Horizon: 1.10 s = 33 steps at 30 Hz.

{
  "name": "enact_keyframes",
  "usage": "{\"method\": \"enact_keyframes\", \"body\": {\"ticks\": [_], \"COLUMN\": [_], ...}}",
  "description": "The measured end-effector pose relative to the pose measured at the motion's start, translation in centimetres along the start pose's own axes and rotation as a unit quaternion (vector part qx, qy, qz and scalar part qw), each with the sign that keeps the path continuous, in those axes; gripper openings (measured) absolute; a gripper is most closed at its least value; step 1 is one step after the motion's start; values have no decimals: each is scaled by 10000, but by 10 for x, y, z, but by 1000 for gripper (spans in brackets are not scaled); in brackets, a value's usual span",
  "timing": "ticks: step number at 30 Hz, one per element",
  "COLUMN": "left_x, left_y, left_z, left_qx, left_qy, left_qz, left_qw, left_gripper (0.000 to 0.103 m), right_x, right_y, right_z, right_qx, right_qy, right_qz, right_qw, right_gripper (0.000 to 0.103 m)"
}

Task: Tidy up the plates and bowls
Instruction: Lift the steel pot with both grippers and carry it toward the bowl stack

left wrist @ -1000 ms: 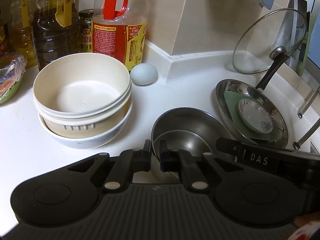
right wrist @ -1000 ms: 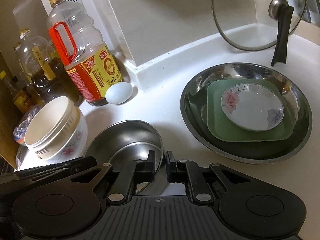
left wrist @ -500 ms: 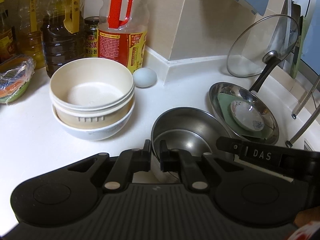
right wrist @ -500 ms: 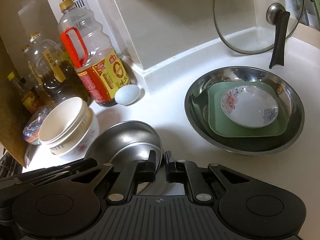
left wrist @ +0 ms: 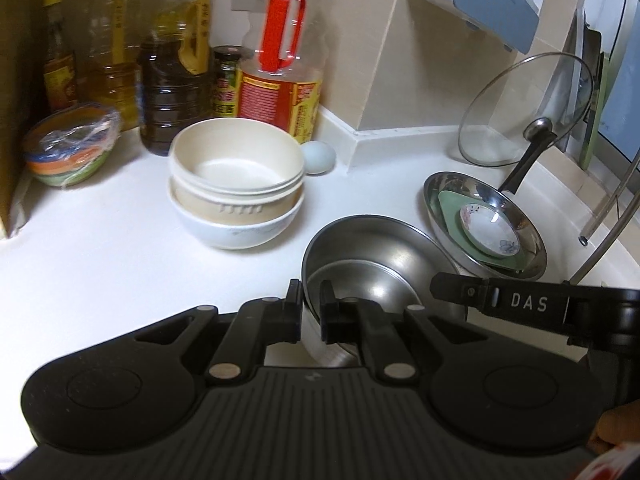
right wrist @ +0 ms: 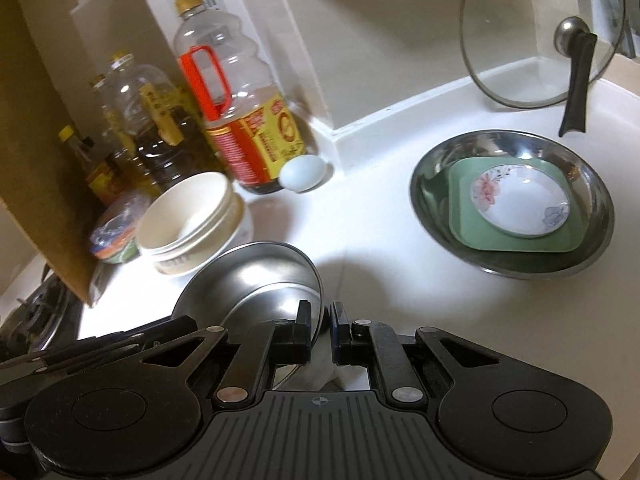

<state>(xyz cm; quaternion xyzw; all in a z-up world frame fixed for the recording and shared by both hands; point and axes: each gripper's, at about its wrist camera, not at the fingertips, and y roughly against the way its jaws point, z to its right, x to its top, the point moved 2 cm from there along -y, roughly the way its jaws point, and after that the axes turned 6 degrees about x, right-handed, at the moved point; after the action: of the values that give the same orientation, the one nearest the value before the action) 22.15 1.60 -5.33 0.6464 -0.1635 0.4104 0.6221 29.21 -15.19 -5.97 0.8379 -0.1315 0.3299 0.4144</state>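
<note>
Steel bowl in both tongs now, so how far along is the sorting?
Looks done: the floral saucer sits on the green plate inside the steel basin, and the cream bowls are nested in the white bowl. In hand: the left tongs and right tongs each pinch the rim of the steel bowl, which holds a smaller one. Left: setting that pair down in a stack.

**Item count, counter**

You have two stacked pale bowls [left wrist: 236, 196], one steel bowl [left wrist: 372, 268], one steel pan [right wrist: 512, 204] holding one green plate [right wrist: 516, 236] and one floral dish [right wrist: 520, 204], one egg [right wrist: 302, 173], one glass lid [right wrist: 536, 32].
</note>
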Motion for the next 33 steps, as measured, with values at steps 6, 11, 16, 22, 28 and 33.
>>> {"method": "enact_keyframes", "body": {"ticks": [6,11,16,22,28,33], "left_x": [-3,4,16,39,67,86], "left_y": [23,37,44,45,37,25], "left_z": [-13,-21,-25,-33,-42,-47], "left_qx": [144,256,301,324,291,351], "left_qy": [158,256,314,377,503,503], "left_qz": [117,229,357,584,713,782], "left_qw": [9997,9991,9984,9971,9958,9950], "left_gripper": [7,7,8,8,8,8], "right_x": [-3,6,22,48,77,95], "right_y": [4,8,11,7,-6,-22], "right_z": [-17,-33,-45,-55,-59,-62], "right_qx": [223,352,460,625,762,805], "right_qy": [178,334,463,562,590,589], "right_qz": [-64,-92,-25,122,236,274], "right_qw": [9996,9988,9979,9964,9951,9946], "right_gripper": [9,9,9,9,9,9]}}
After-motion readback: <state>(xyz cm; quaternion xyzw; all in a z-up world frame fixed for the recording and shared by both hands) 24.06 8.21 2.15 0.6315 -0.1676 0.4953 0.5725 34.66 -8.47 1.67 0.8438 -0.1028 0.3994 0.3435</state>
